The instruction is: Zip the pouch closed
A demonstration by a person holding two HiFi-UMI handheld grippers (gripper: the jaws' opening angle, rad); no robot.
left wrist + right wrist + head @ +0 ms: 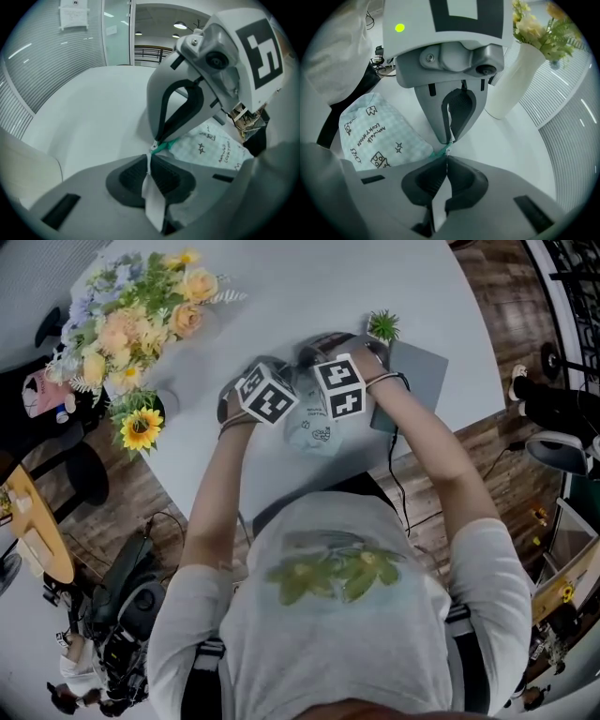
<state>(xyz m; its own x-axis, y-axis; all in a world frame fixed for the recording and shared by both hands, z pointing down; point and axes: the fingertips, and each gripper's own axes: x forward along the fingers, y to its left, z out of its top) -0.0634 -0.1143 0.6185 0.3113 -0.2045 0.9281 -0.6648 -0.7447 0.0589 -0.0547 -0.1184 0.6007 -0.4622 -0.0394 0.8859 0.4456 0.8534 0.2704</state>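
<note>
I've got my left claw (150, 158) pinching the pouch (211, 150) at its green zip end (165, 146); my right claw (446, 158), facing it, pinches that same end

The pouch (375, 136) is soft, matt checked cloth. The table (309, 296) is smooth white with a faint sheen. The floor (131, 507), left in the head view, is wood planking. The vase (511, 84) is smooth and matt.

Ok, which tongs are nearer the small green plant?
Right. The right tongs are close beside the small green plant; the left tongs are farther off. Both pinch the pale blue checked pouch.
</note>
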